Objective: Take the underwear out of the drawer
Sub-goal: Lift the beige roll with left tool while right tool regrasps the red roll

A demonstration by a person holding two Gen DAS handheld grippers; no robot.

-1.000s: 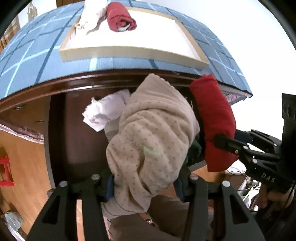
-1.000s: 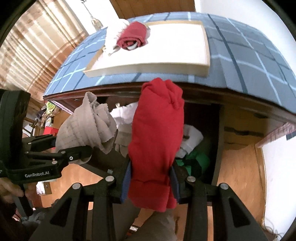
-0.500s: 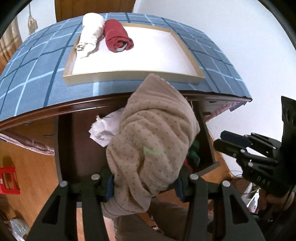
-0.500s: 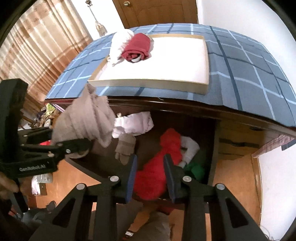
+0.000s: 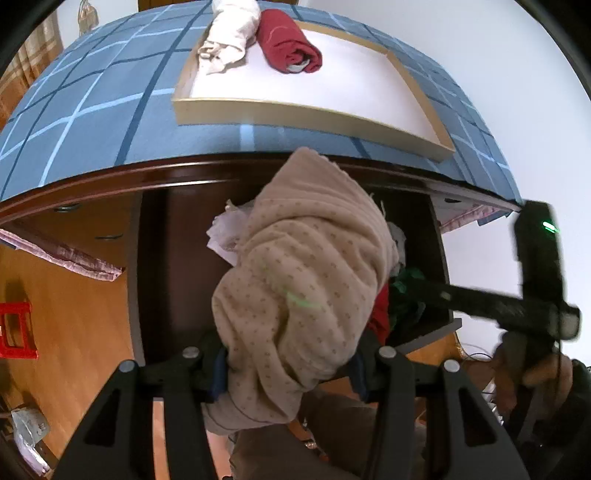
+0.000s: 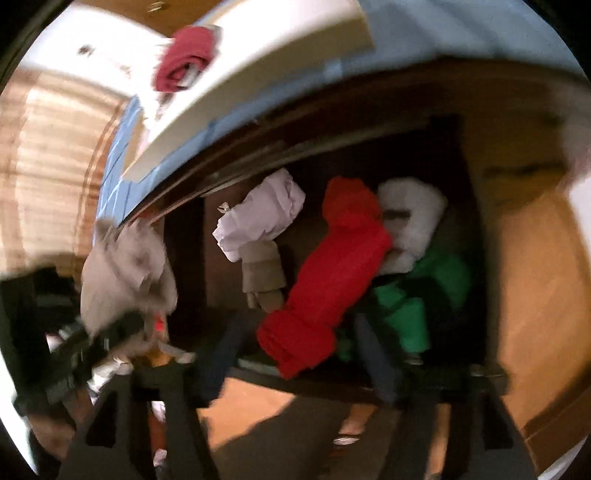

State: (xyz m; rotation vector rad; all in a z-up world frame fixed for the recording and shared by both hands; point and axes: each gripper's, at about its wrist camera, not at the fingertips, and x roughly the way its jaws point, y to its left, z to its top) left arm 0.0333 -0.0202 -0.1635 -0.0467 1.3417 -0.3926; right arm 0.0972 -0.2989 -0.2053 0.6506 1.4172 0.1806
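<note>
My left gripper (image 5: 288,369) is shut on a beige dotted underwear bundle (image 5: 299,280), held up in front of the open dark wooden drawer (image 5: 162,258). The same bundle (image 6: 125,266) shows blurred at the left of the right wrist view. My right gripper (image 6: 299,354) hangs low over the drawer's front, its jaws opening. A red rolled underwear (image 6: 328,277) lies loose in the drawer, its near end between the fingers, and the pads do not press on it. White (image 6: 262,218), beige (image 6: 262,273) and green (image 6: 432,291) pieces lie around it.
On the blue checked tabletop (image 5: 85,122) stands a shallow wooden tray (image 5: 306,114) holding a white roll (image 5: 229,33) and a dark red roll (image 5: 288,40). A red stool (image 5: 14,332) stands on the wooden floor at the left. A white wall is at the right.
The right gripper let go of the red roll, which dropped into the drawer. That gripper then sank and rolled; its view is tilted and blurred. The left gripper still holds the beige bundle.
</note>
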